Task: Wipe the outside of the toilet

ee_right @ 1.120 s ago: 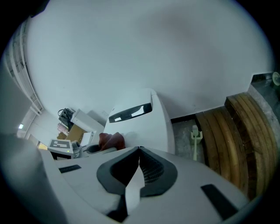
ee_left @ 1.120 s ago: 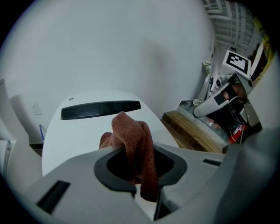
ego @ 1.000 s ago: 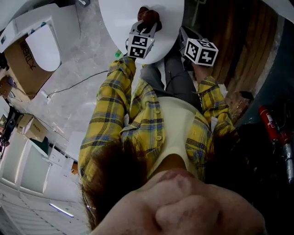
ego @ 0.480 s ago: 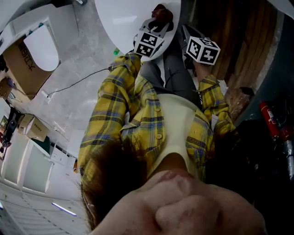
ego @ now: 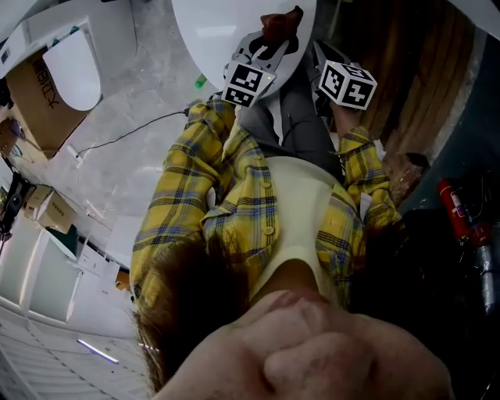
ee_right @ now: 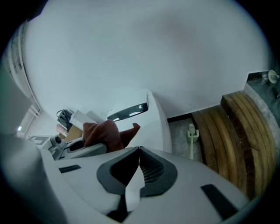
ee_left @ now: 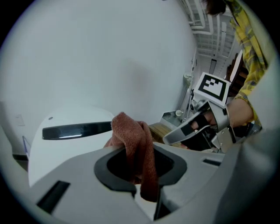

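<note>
The white toilet [ego: 226,31] fills the top of the head view, its rounded shell facing me. My left gripper [ego: 269,41] is shut on a rust-red cloth [ego: 280,22] that rests against that shell. In the left gripper view the cloth [ee_left: 135,148] hangs bunched between the jaws, with the toilet [ee_left: 70,135] just behind it. My right gripper [ego: 320,62] hovers beside the left one, off the toilet's right edge, shut with nothing in it. The right gripper view shows its jaws [ee_right: 138,168] closed together, the cloth [ee_right: 105,133] and the toilet [ee_right: 151,116] ahead to the left.
A white wall stands behind the toilet. Curved wooden slats [ee_right: 245,131] and a pale brush-like item [ee_right: 191,135] lie on the floor to the right. A second white toilet seat [ego: 74,70], a cardboard box [ego: 35,101] and a cable [ego: 125,137] sit on the left.
The left gripper has slid the cloth to the right and a little upward across the toilet shell. The right gripper has barely shifted.
</note>
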A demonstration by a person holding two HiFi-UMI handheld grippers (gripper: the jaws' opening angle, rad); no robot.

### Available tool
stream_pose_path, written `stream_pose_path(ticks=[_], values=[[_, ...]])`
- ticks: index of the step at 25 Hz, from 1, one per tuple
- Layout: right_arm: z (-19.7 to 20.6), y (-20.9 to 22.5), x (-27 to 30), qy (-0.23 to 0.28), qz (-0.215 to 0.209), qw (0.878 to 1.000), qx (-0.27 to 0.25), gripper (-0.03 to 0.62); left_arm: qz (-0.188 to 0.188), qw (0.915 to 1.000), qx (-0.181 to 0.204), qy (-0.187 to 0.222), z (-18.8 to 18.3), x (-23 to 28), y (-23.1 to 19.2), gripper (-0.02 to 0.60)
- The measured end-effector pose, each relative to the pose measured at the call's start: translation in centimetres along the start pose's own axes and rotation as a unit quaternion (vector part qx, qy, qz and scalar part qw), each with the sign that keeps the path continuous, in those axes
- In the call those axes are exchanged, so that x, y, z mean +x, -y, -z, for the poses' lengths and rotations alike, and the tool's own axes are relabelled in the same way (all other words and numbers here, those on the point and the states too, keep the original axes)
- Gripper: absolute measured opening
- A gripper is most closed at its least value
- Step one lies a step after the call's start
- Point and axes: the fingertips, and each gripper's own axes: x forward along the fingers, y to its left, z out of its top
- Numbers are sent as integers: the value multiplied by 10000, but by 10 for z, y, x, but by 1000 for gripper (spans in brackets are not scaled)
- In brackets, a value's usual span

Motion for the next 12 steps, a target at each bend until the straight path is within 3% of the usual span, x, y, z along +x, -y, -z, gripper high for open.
stream_pose_path(ticks=[5,12], values=[[5,-15,7,-91,-107,9998,-145,26,-577,9980,-131,207,1,-41,-33,98],[11,-35,14,-225,-265,9988,-356,26,-1450,9889,-305,47,33,-94,-82,98]])
